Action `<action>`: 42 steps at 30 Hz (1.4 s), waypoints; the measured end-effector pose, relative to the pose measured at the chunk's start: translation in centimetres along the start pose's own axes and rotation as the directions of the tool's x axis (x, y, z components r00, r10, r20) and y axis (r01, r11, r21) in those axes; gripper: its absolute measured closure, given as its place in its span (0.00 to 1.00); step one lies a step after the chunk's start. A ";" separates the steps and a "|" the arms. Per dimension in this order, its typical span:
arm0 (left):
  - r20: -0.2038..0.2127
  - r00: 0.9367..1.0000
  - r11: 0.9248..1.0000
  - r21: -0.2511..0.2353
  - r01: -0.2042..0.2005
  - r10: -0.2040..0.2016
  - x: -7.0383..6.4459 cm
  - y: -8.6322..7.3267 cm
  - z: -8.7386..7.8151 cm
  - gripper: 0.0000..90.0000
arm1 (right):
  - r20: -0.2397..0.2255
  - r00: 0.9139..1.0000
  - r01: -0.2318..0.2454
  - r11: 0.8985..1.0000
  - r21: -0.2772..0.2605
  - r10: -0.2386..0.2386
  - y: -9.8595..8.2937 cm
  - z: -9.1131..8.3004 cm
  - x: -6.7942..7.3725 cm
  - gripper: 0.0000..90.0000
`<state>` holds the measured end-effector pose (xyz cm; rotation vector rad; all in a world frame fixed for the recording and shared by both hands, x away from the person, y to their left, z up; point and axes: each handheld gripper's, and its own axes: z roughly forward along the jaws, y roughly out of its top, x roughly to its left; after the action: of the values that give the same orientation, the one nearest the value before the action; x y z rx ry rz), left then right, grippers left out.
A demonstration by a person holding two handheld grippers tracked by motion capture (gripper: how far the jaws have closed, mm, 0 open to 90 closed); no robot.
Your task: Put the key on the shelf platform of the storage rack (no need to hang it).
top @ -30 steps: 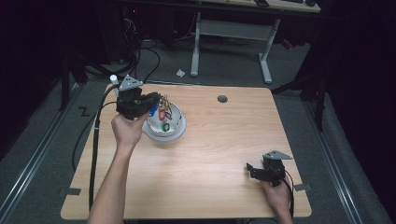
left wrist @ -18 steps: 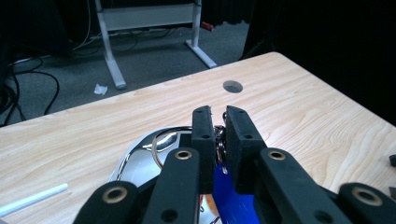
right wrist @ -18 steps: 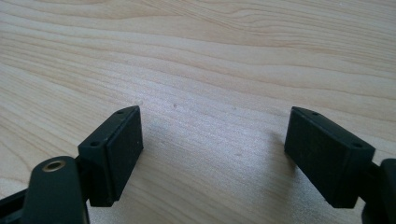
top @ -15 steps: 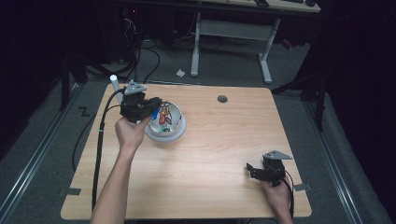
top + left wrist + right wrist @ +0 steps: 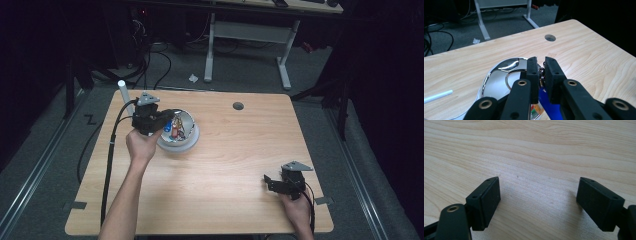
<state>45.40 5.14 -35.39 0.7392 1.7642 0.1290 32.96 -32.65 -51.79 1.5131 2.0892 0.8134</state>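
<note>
A shiny metal bowl [image 5: 187, 119] on a white base sits at the table's left, holding several small coloured pieces, one of them blue [image 5: 166, 128]. My left gripper [image 5: 167, 120] reaches over the bowl's near-left rim. In the left gripper view its jaws [image 5: 541, 66] stand almost together over the bowl [image 5: 499, 72], pinching a small metal piece [image 5: 541, 74], with the blue piece [image 5: 547, 102] beneath. My right gripper [image 5: 268, 181] rests low at the table's front right corner. Its jaws [image 5: 537, 195] are wide apart over bare wood.
A white tube [image 5: 122, 92] stands near the table's back left edge and lies at the left in the left gripper view [image 5: 436, 96]. A round cable hole [image 5: 238, 106] is at the back centre. Desk legs and cables stand on the floor behind.
My left gripper has shifted slightly over the bowl and turned toward its contents. The right gripper has stayed put.
</note>
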 end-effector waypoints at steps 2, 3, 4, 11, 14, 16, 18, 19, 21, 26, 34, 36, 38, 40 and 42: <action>-0.005 1.000 1.000 0.004 -0.003 0.003 0.3 -0.2 0.2 0.92 | 0.000 1.000 -0.001 1.000 0.000 0.001 0.0 0.0 0.0 0.21; -0.008 1.000 1.000 0.002 -0.005 0.005 0.4 -0.3 0.3 0.92 | 0.000 1.000 0.000 1.000 0.000 0.000 0.0 0.0 0.0 0.21; -0.010 1.000 1.000 0.002 -0.008 0.008 0.5 -0.3 0.4 0.92 | 0.001 1.000 0.000 1.000 0.000 0.000 0.0 0.0 0.0 0.21; 0.018 0.999 0.999 -0.041 -0.033 0.034 0.8 -1.3 1.4 0.92 | 0.000 1.000 0.000 1.000 0.000 0.000 0.0 0.0 0.0 0.21; -0.039 0.998 0.999 -0.004 -0.051 0.051 1.1 -1.7 1.4 0.92 | 0.001 1.000 0.000 1.000 0.000 0.000 0.0 0.0 0.0 0.22; -0.048 0.997 0.998 -0.010 -0.061 0.060 1.3 -1.9 1.7 0.92 | 0.001 1.000 0.001 1.000 0.000 -0.001 0.0 0.0 0.0 0.22; -0.051 0.996 0.997 -0.014 -0.071 0.070 1.4 -2.1 1.9 0.92 | 0.001 1.000 0.000 1.000 0.000 0.000 0.0 0.0 0.0 0.21; -0.050 0.996 0.997 -0.015 -0.070 0.069 1.4 -2.2 1.9 0.92 | 0.000 1.000 0.001 1.000 0.000 -0.001 0.0 0.0 0.0 0.21; -0.049 0.997 0.998 -0.014 -0.058 0.057 1.5 -2.3 1.9 0.92 | 0.000 1.000 0.000 1.000 0.000 0.000 0.0 0.0 0.0 0.21; -0.059 0.998 0.999 -0.016 -0.036 0.035 2.3 -2.1 2.2 0.92 | -0.001 1.000 0.000 1.000 0.002 0.000 0.0 0.0 0.0 0.21; -0.084 0.996 1.000 -0.016 -0.020 0.019 3.9 -2.0 2.8 0.92 | -0.002 1.000 0.003 1.000 0.000 -0.003 0.0 0.0 0.0 0.21; -0.086 0.996 1.000 -0.020 -0.013 0.011 4.0 -2.0 2.9 0.92 | -0.001 1.000 0.003 1.000 0.000 -0.003 0.0 0.0 0.0 0.21; -0.084 0.996 1.000 -0.021 -0.015 0.013 4.1 -1.9 2.9 0.92 | -0.002 1.000 0.003 1.000 0.000 -0.003 0.0 0.0 0.0 0.21; -0.083 0.997 1.000 -0.023 -0.013 0.011 4.2 -2.0 3.0 0.92 | -0.001 1.000 0.003 1.000 0.000 -0.003 0.0 0.0 0.0 0.21; -0.083 0.996 0.999 -0.028 -0.024 0.021 4.3 -2.0 3.2 0.92 | -0.001 1.000 0.003 1.000 0.000 -0.003 0.0 0.0 0.0 0.21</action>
<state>46.88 4.96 -40.97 0.7419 1.8290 0.2030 32.95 -32.62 -51.79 1.5097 2.0918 0.8135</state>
